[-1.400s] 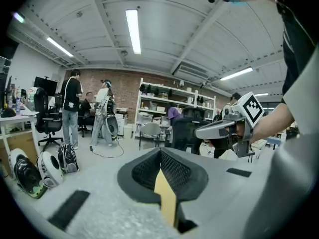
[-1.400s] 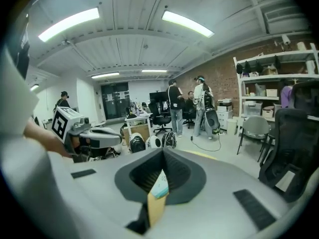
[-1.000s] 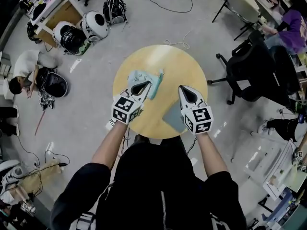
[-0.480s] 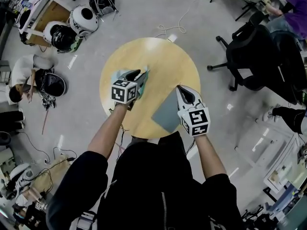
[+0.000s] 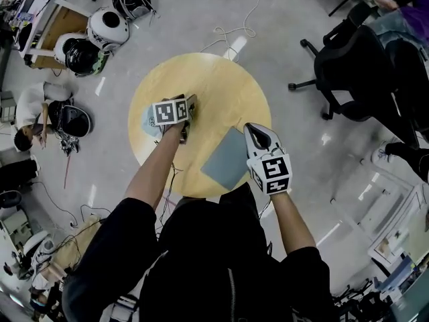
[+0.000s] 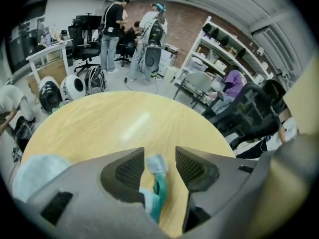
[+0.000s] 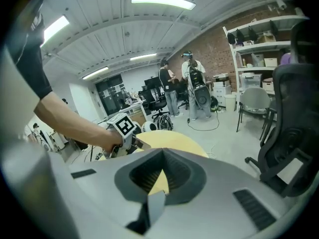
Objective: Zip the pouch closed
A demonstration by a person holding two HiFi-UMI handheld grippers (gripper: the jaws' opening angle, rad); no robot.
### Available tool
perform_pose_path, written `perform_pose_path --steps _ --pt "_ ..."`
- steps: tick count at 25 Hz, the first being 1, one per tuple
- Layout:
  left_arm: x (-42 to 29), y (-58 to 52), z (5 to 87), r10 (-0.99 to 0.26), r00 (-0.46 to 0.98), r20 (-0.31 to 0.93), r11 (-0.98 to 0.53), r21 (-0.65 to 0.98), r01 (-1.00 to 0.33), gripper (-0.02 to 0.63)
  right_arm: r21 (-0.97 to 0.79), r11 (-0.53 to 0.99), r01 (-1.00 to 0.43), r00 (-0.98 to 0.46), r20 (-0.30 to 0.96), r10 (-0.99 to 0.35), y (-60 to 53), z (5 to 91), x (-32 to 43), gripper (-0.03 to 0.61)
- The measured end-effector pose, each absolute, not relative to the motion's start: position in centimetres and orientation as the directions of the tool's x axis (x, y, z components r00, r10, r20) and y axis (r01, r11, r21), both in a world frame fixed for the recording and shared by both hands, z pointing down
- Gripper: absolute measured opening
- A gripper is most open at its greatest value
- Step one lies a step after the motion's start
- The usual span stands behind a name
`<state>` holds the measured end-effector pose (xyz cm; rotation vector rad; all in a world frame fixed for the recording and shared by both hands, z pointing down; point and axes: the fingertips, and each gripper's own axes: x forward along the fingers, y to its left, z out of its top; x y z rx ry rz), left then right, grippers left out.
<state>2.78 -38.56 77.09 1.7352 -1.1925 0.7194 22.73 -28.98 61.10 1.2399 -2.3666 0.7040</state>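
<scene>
A light blue pouch [image 5: 147, 121] lies at the left side of the round wooden table [image 5: 221, 86]. My left gripper [image 5: 189, 106] points steeply down onto the pouch's right end. In the left gripper view, the left gripper [image 6: 159, 153] has its jaws opening. A pale tab [image 6: 156, 164] and a teal zipper strip [image 6: 160, 193] lie between the pads, which do not press on them. The pouch body [image 6: 35, 171] shows at lower left. My right gripper [image 5: 253, 129] hovers over the table's right side with its tips together [image 7: 162, 151]. A grey flap [image 7: 154, 205] sits in the hollow behind them.
A grey-blue sheet [image 5: 226, 158] lies on the table's near right part, by the right gripper. Around the table stand black office chairs [image 5: 355, 66]; helmets [image 5: 100, 29] and cables lie on the floor. A person [image 5: 30, 106] crouches at left.
My left gripper has come down and to the left with the pouch, set it on the table and opened its jaws. The right gripper has drifted a little lower.
</scene>
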Motion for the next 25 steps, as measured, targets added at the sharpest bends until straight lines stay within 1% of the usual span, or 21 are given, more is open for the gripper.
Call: perform_pose_path --steps 1,3,6,9,12,16,20,25 --pt "2.5 -38.6 77.6 -0.405 0.357 0.842 -0.123 0.337 -0.934 0.192 -0.26 0.483 -0.836 -0.54 0.54 -0.646 -29.1 61.3 23.1 0.003" --pt "2.2 -38.5 78.4 -0.389 0.341 0.856 -0.093 0.332 -0.939 0.145 -0.27 0.476 -0.837 -0.541 0.542 -0.643 -29.3 61.7 23.8 0.003" --pt "1.9 -37.9 78.8 -0.372 0.337 0.865 -0.076 0.334 -0.94 0.095 -0.283 0.473 -0.834 -0.546 0.544 -0.637 -29.3 62.1 24.5 0.003" --pt "2.0 -37.3 79.1 -0.354 0.352 0.867 -0.064 0.352 -0.934 0.092 -0.29 0.478 -0.829 -0.553 0.544 -0.631 -29.4 62.4 25.0 0.003" --pt "2.3 -36.8 79.4 -0.34 0.365 0.866 -0.062 0.367 -0.928 0.057 -0.299 0.482 -0.823 -0.563 0.538 -0.628 -29.6 62.4 25.1 0.003" --pt "2.6 -36.0 79.5 -0.342 0.387 0.856 -0.063 0.39 -0.919 0.041 -0.301 0.497 -0.814 -0.575 0.536 -0.618 -29.3 62.6 24.9 0.003" --pt "2.3 -35.6 78.1 -0.392 0.428 0.814 -0.09 0.429 -0.899 0.034 -0.289 0.502 -0.815 -0.572 0.537 -0.62 -28.9 62.4 24.3 0.002" --pt "1.9 -35.4 73.5 -0.503 0.527 0.685 -0.133 0.541 -0.83 0.031 -0.281 0.509 -0.814 -0.574 0.524 -0.63 -27.2 61.2 21.8 0.003"
